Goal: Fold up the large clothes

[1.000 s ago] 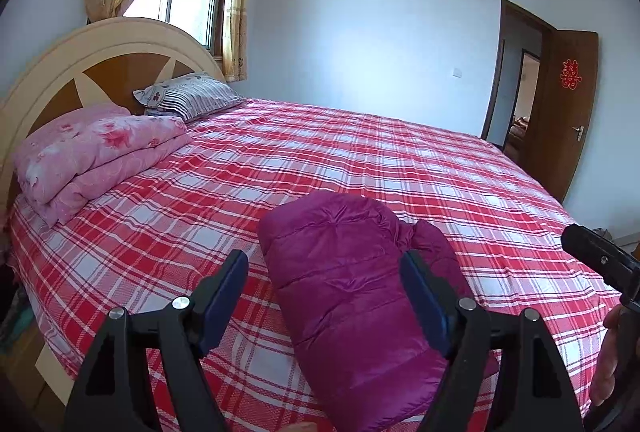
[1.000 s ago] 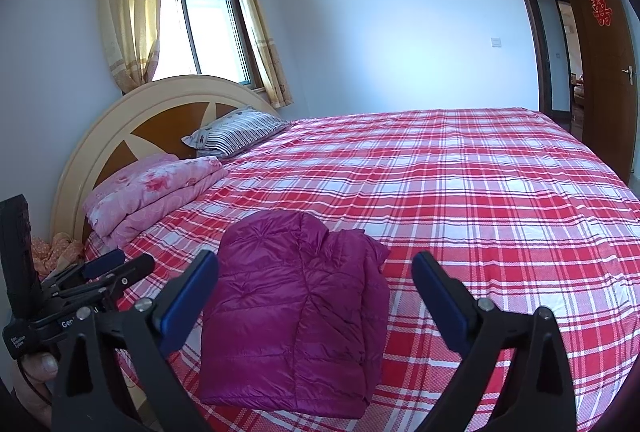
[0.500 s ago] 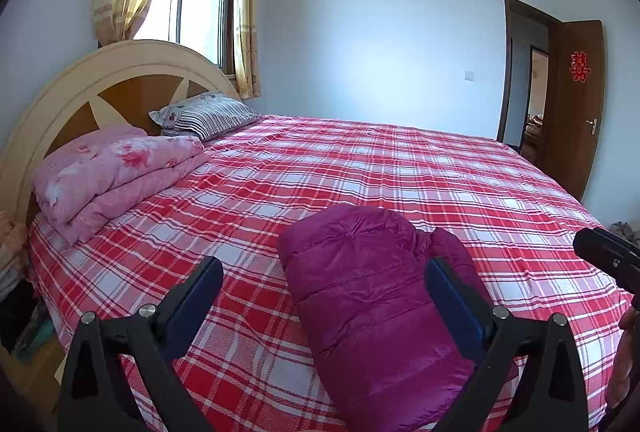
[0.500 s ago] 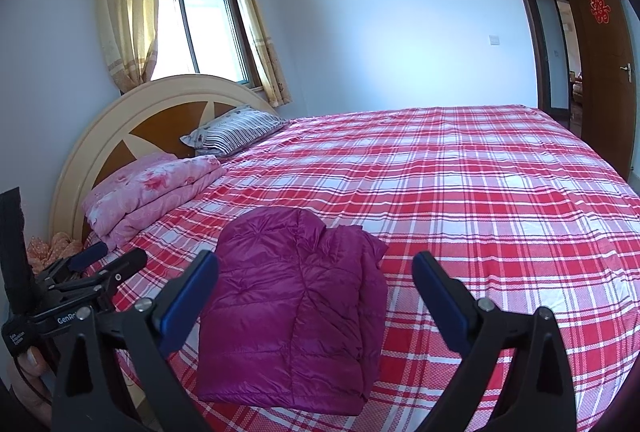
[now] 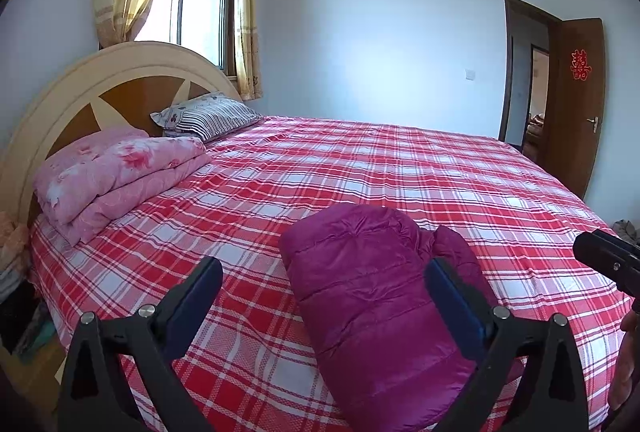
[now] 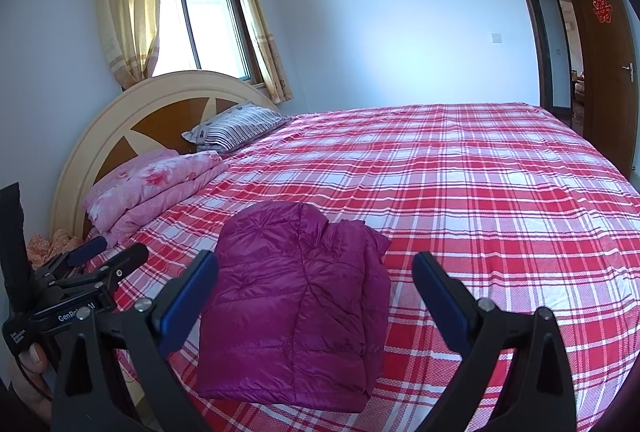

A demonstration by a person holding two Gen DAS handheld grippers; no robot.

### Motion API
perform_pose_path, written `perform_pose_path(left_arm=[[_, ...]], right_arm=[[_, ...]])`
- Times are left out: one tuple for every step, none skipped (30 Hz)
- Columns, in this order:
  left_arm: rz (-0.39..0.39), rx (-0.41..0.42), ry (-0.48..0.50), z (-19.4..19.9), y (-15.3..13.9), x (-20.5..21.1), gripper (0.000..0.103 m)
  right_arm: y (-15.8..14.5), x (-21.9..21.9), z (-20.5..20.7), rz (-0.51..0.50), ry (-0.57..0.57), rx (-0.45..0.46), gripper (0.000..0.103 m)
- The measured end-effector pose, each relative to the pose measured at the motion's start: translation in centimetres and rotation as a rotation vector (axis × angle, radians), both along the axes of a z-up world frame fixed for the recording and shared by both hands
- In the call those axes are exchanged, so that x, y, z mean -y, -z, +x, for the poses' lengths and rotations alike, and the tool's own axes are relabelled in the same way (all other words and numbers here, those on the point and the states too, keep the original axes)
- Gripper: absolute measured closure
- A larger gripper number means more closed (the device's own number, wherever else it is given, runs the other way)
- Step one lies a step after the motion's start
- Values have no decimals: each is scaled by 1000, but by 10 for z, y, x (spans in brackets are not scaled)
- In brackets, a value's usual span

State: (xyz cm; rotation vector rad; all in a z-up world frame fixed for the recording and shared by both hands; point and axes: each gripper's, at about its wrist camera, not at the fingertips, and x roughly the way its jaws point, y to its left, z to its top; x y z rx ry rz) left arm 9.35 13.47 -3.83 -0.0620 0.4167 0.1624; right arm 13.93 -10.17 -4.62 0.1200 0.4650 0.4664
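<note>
Both tongs, left tongs (image 5: pixel 322 286) and right tongs (image 6: pixel 316 278), hang wide apart and empty above the bed (image 6: pixel 480 191). Our purple jacket (image 6: pixel 296 308) lies folded at six o'clock; we judge folding finished, only tidying or withdrawing left.

Magenta quilted down jacket (image 6: pixel 296 308) (image 5: pixel 372 304): folded into compact rectangle, lying flat on red plaid bedsheet (image 6: pixel 480 199), lower centre of frame, near bed's front edge.

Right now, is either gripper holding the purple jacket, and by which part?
Nothing is held. The left gripper and right gripper are both open above the folded purple jacket, which lies on the bed.
</note>
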Motion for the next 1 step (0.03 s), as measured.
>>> perform_pose_path(left_arm=[[-1, 1, 2, 0, 0, 0, 2]], right_arm=[[0, 0, 0, 0, 0, -1, 4]])
